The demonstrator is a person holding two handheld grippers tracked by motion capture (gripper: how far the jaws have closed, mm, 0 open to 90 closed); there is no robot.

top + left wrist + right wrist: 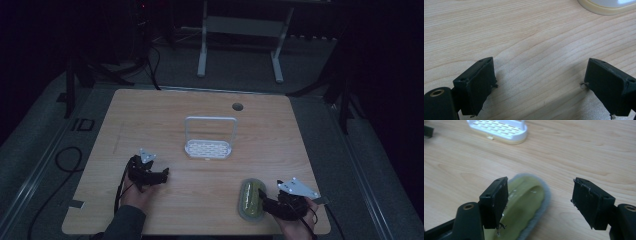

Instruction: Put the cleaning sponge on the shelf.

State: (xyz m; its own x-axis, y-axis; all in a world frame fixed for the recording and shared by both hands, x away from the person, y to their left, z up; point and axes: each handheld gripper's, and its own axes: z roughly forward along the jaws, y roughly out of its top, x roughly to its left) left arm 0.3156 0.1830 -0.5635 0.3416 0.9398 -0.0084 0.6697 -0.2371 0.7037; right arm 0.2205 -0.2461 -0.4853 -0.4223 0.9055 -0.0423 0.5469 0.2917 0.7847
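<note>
A yellow-green oval pad with a grey fuzzy rim lies near the table's front right; in the right gripper view the pad sits under and just past the left jaw. My right gripper is open over it, nothing between the jaws; from above the right gripper is at the pad's right side. A white slotted tray with a tall hoop handle stands mid-table, its base far off in the right gripper view. My left gripper is open over bare wood, and the left gripper rests at front left.
The wooden table has a round cable hole near its back edge. A pale rim of the tray shows at the top right of the left gripper view. A white frame stands on the floor behind the table.
</note>
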